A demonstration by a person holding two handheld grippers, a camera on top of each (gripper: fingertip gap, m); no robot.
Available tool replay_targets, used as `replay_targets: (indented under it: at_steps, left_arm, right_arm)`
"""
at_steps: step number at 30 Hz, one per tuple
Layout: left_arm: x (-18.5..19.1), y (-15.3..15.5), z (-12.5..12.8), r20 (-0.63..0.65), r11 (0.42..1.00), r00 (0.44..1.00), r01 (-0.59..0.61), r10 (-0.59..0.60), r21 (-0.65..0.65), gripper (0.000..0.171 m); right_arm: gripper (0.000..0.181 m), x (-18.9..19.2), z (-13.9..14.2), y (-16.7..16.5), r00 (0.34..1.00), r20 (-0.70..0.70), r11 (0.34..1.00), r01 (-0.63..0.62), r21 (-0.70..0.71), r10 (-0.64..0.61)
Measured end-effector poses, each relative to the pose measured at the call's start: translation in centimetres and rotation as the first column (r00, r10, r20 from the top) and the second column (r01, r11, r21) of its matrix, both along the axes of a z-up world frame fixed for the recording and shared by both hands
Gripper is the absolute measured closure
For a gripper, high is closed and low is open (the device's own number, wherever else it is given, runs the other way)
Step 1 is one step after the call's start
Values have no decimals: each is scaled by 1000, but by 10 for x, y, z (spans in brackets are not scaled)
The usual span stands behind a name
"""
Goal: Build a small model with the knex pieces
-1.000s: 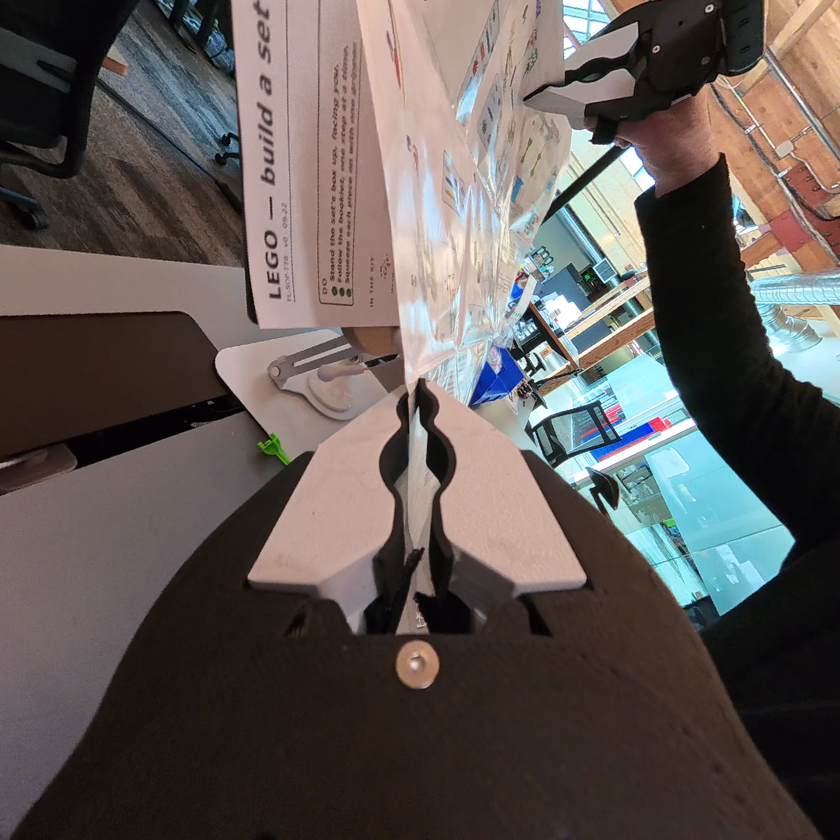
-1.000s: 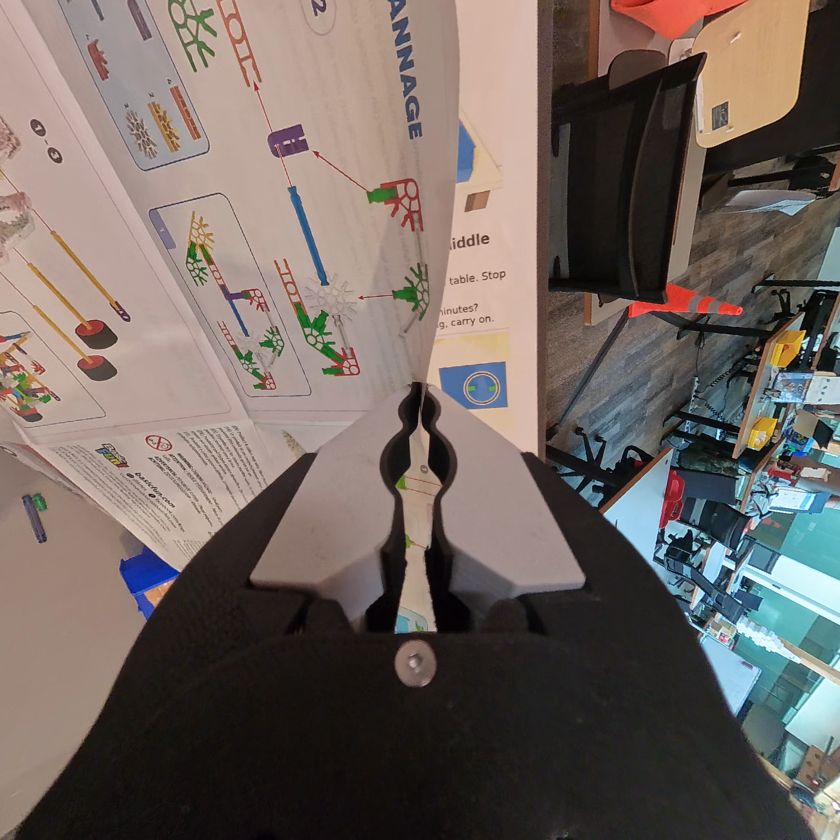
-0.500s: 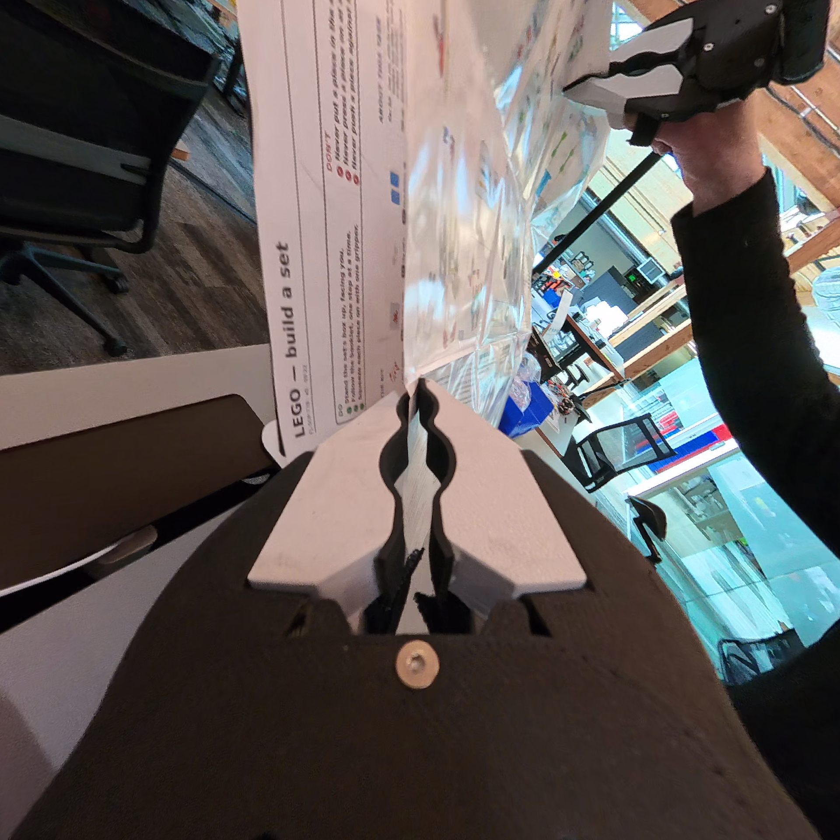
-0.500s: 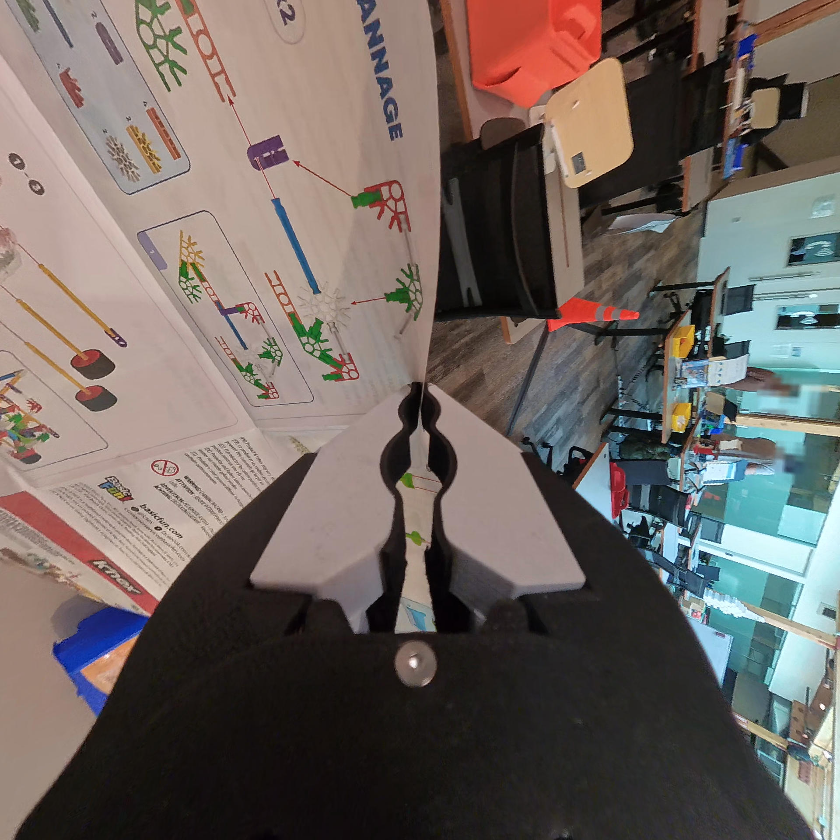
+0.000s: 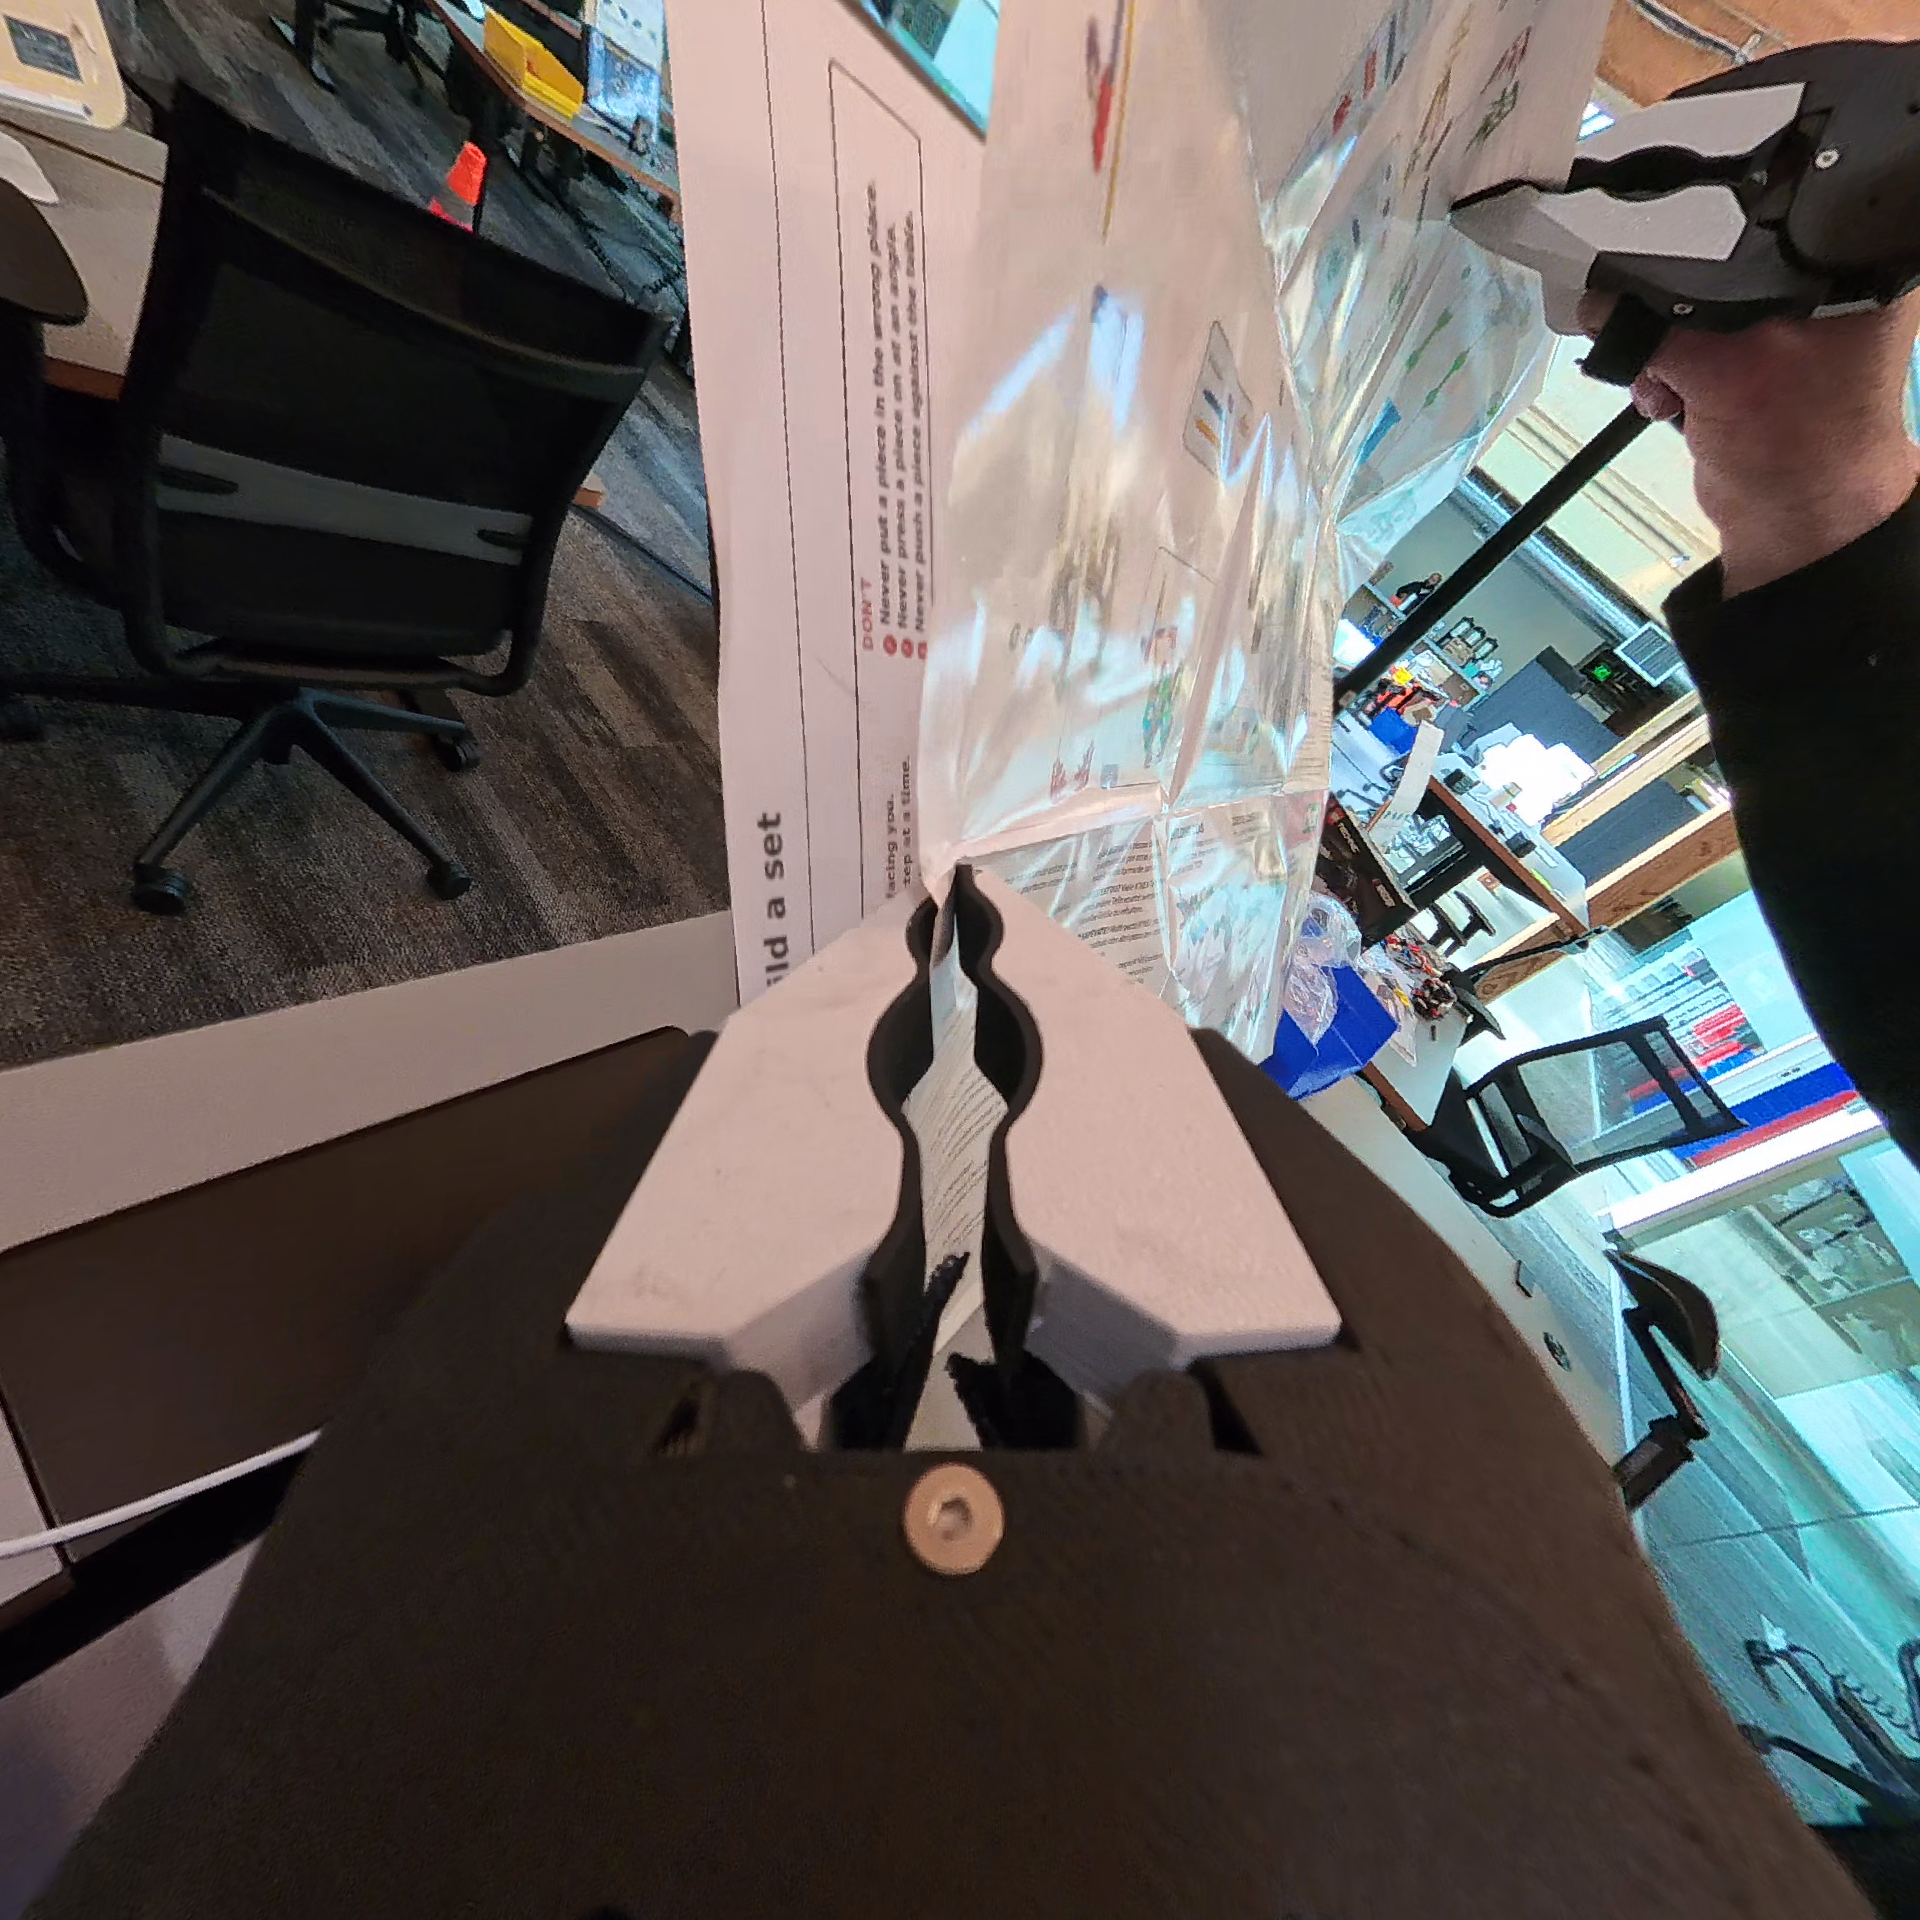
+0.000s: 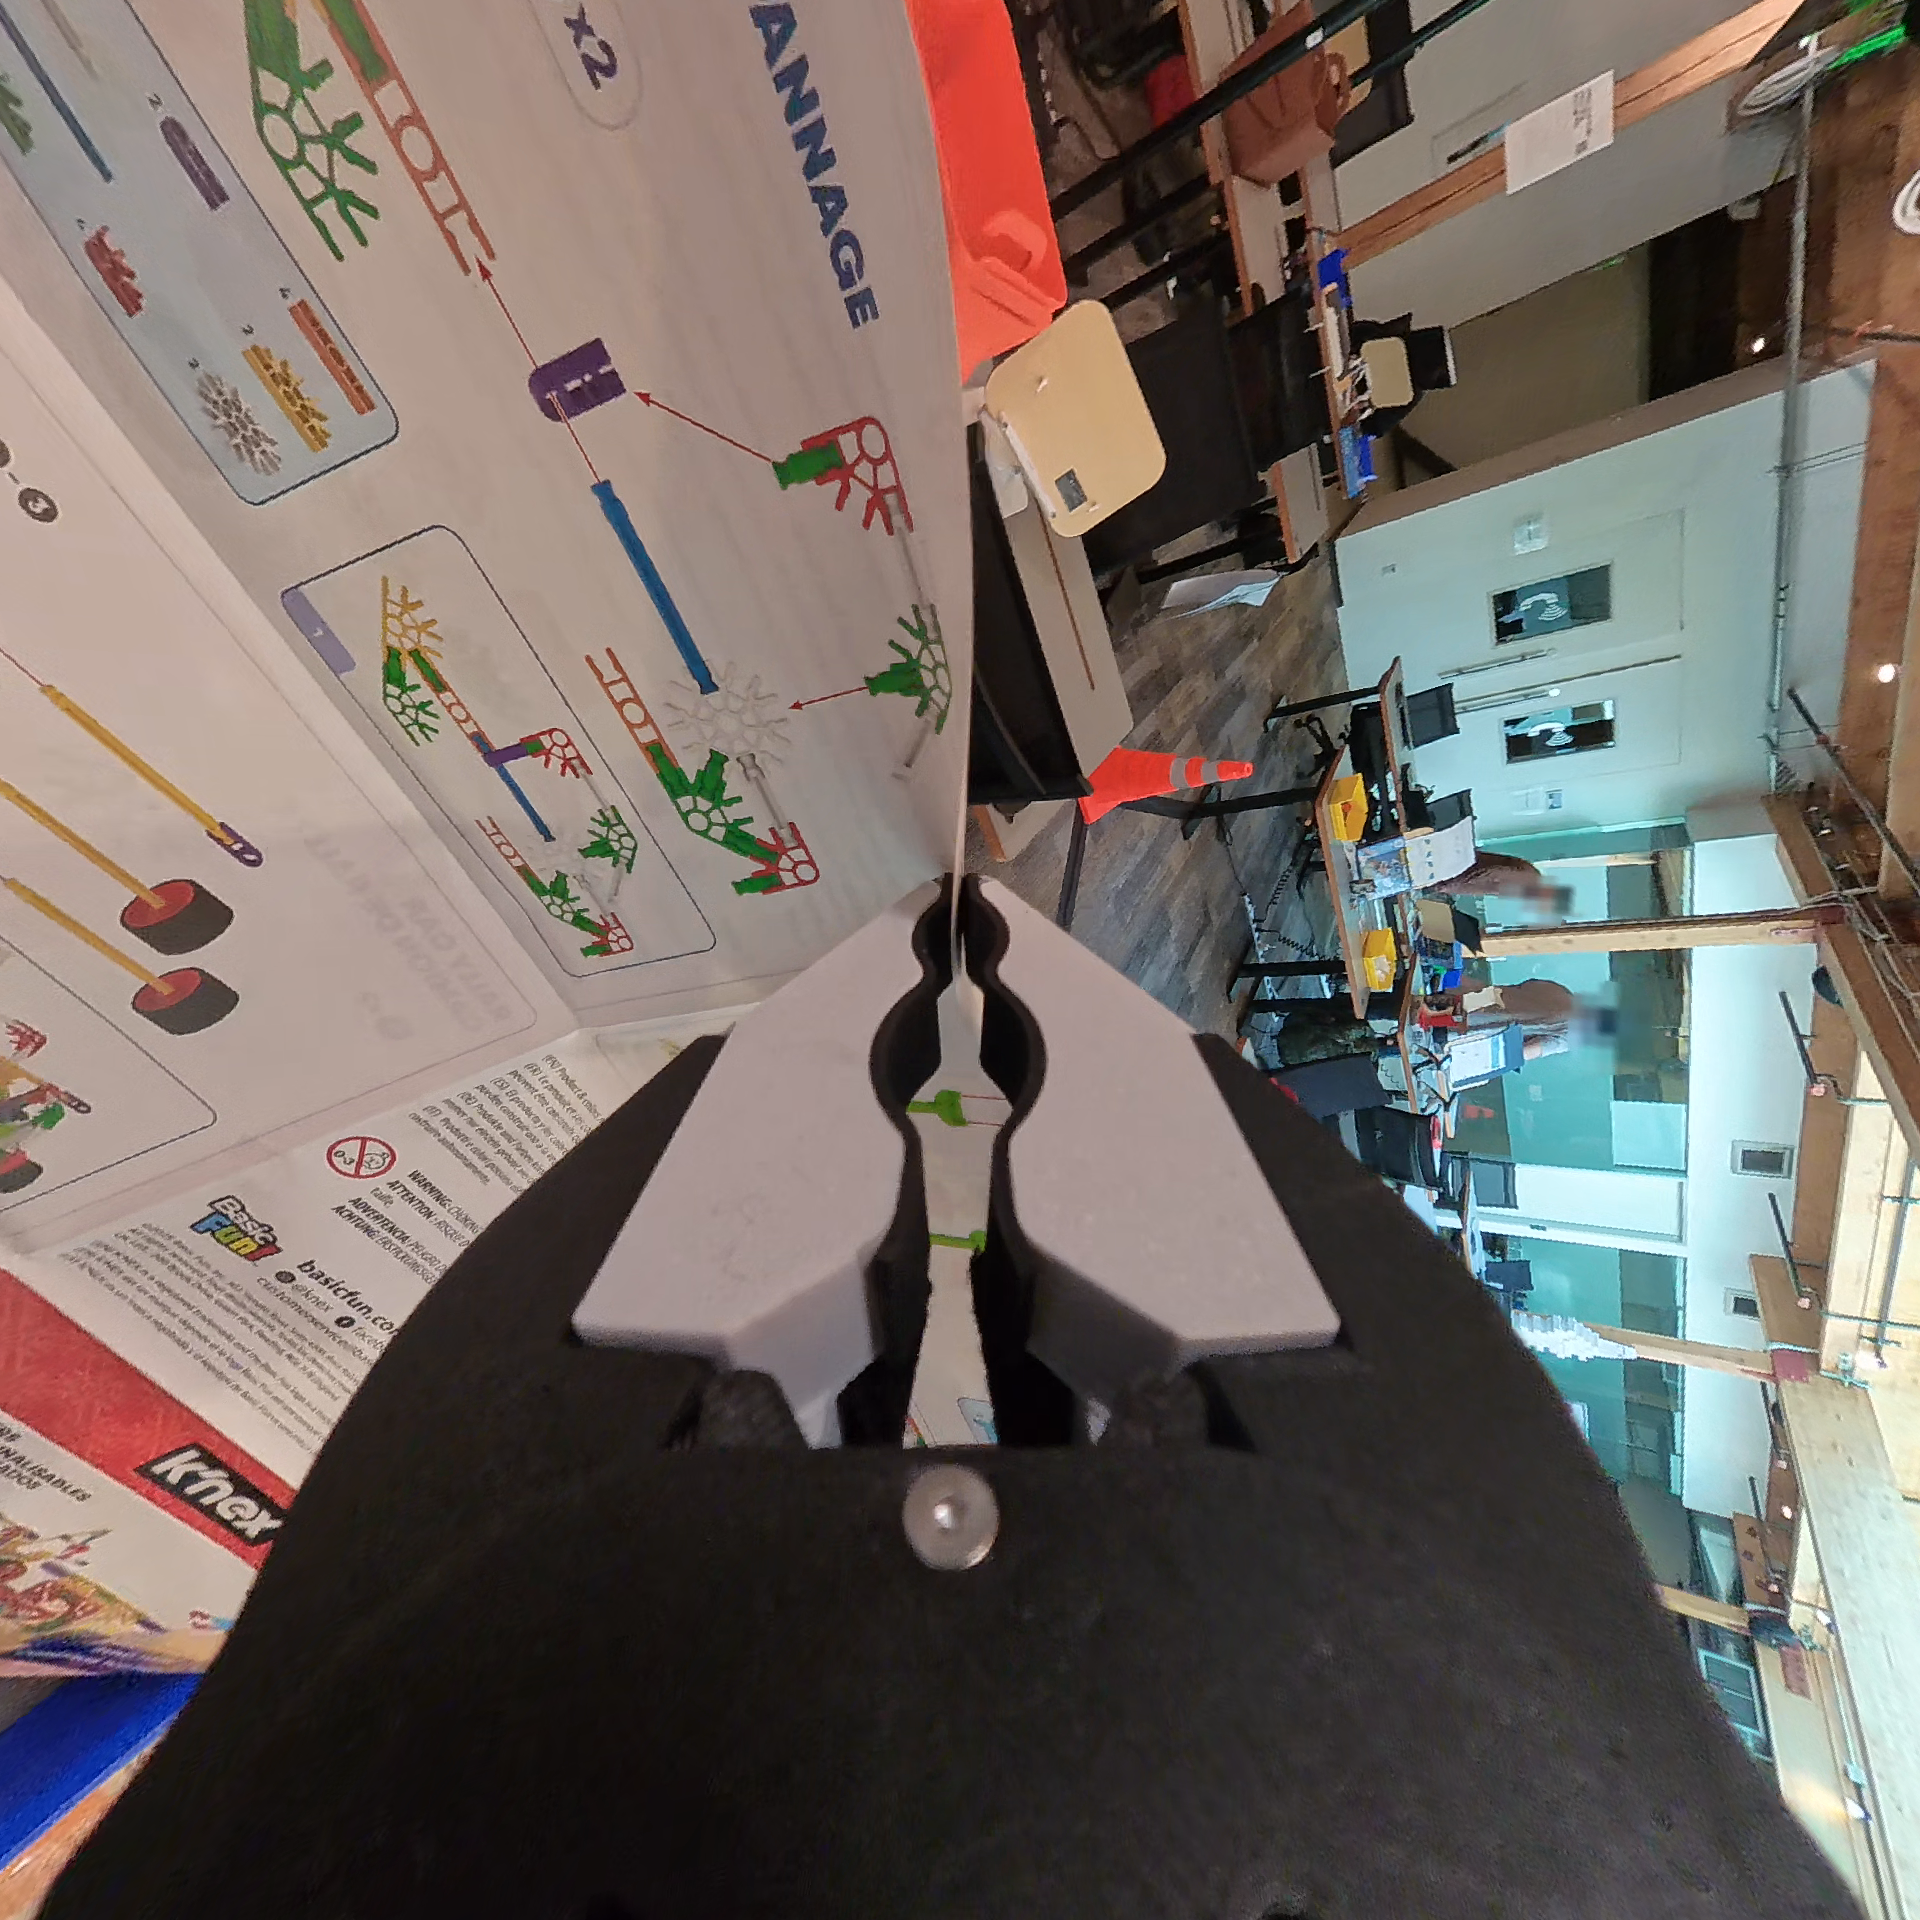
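A large glossy fold-out instruction sheet with coloured building-toy diagrams hangs in the air between both grippers. My left gripper is shut on its lower corner, with paper showing between the jaws. My right gripper is shut on another edge of the same sheet. The right gripper also shows in the left wrist view, at the top right, held by a hand with a black sleeve. Behind the sheet stands a white printed card.
A black office chair stands on the carpet to the left. A blue box with a clear bag sits on a table edge. In the right wrist view there are an orange cone, an orange bin and desks farther off. The gap from one gripper's tips to the other's is roughly 40 centimeters.
Both grippers have risen with the sheet held between them. The table and blue box have dropped lower in view, and more of the room shows behind the sheet.
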State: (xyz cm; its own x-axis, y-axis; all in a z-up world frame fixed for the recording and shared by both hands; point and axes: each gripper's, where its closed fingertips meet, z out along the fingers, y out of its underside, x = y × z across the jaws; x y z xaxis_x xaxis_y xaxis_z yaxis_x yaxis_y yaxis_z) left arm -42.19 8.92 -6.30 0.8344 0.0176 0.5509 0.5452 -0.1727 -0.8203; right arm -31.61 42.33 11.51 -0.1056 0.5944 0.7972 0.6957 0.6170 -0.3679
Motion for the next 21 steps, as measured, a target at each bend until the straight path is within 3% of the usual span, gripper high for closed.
replay_targets:
  at_steps: [12, 21]
  left_arm:
    - [-25, 13, 32, -71, 998, 996, -59, 60, 24, 171]
    - [-36, 14, 16, -63, 997, 995, -81, 81, -4, 171]
  right_arm:
    - [181, -7, 29, 5, 994, -111, 1000, 10, 14, -8]
    - [181, -17, 17, 1, 996, -87, 1000, -12, 9, 12]
